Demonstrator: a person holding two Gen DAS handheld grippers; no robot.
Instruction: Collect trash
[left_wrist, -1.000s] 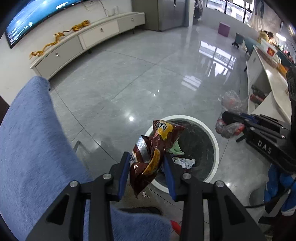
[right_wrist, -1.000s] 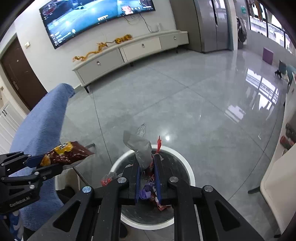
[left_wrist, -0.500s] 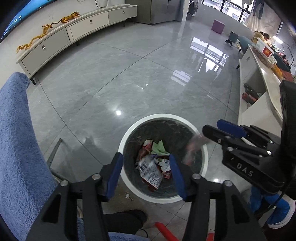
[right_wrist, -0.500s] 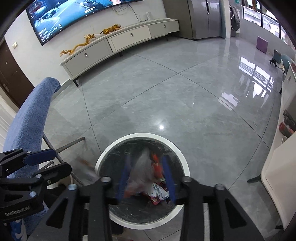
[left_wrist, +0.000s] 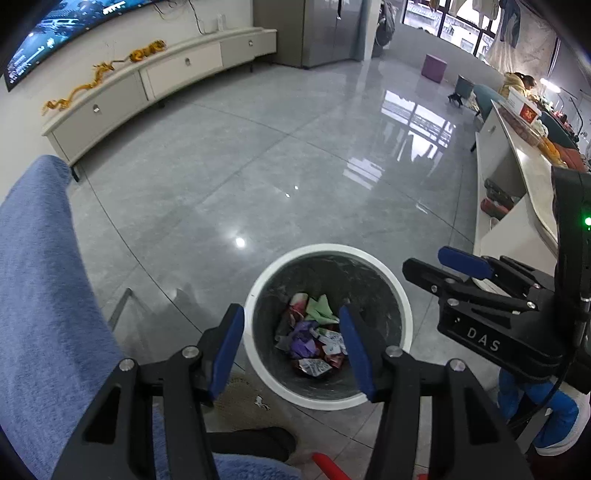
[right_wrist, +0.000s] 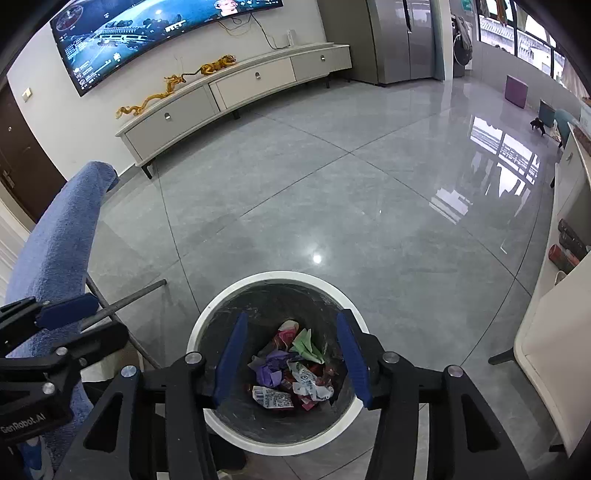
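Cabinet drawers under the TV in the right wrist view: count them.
3. Left drawer near the gold dragon's tail, middle drawer, right drawer nearest the fridge. The frame shows the whole cabinet, so none seems hidden.

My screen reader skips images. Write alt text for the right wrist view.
The right gripper, jaws open and empty, hangs over a white-rimmed trash bin holding crumpled wrappers on a grey tiled floor. The left gripper, also open, is at left beside a blue chair.
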